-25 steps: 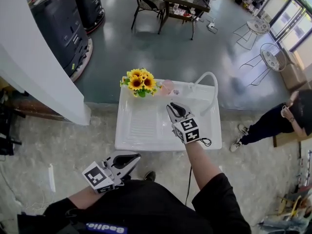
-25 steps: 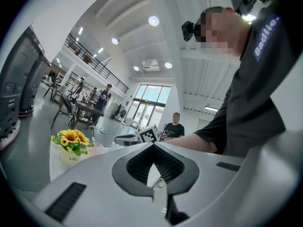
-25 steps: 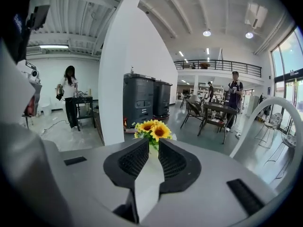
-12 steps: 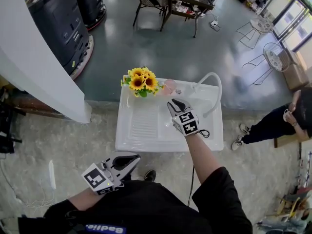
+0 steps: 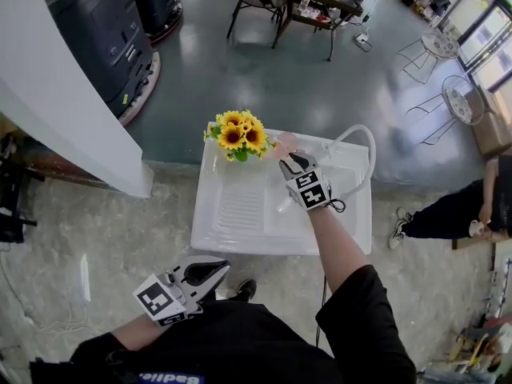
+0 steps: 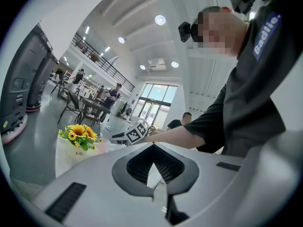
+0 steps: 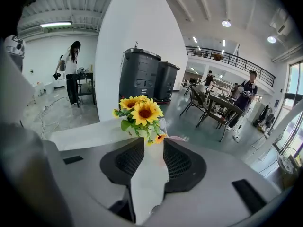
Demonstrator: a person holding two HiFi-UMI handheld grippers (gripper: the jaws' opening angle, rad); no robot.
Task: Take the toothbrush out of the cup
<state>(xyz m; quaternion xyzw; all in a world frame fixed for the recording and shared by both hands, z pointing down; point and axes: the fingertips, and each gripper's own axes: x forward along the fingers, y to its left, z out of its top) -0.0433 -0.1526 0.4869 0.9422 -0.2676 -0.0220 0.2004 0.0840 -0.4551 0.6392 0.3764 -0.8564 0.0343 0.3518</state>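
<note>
Head view puts the pink cup (image 5: 281, 142) at the back edge of the white sink surface (image 5: 240, 234), just beside the sunflowers (image 5: 238, 134) and near the foot of the arched white faucet hose (image 5: 366, 144). The right gripper (image 5: 293, 161) is stretched out over the basin with its tip very near the cup, though I cannot tell whether it touches. In the right gripper view its jaws stand apart by a moderate gap with nothing between them. The flowers sit straight ahead, and a sliver of pink shows just past the right-hand jaw.

The toothbrush is too small to pick out in any view, and presumably it stands in the cup. The left gripper (image 5: 219, 266) hangs low by the person's body, well away from the sink, with its jaws closed tip to tip on nothing.

By my reading the task is at the approach: nothing is gripped yet. Lining the jaws on the brush handle, closing on it and lifting it clear are all left to do.
</note>
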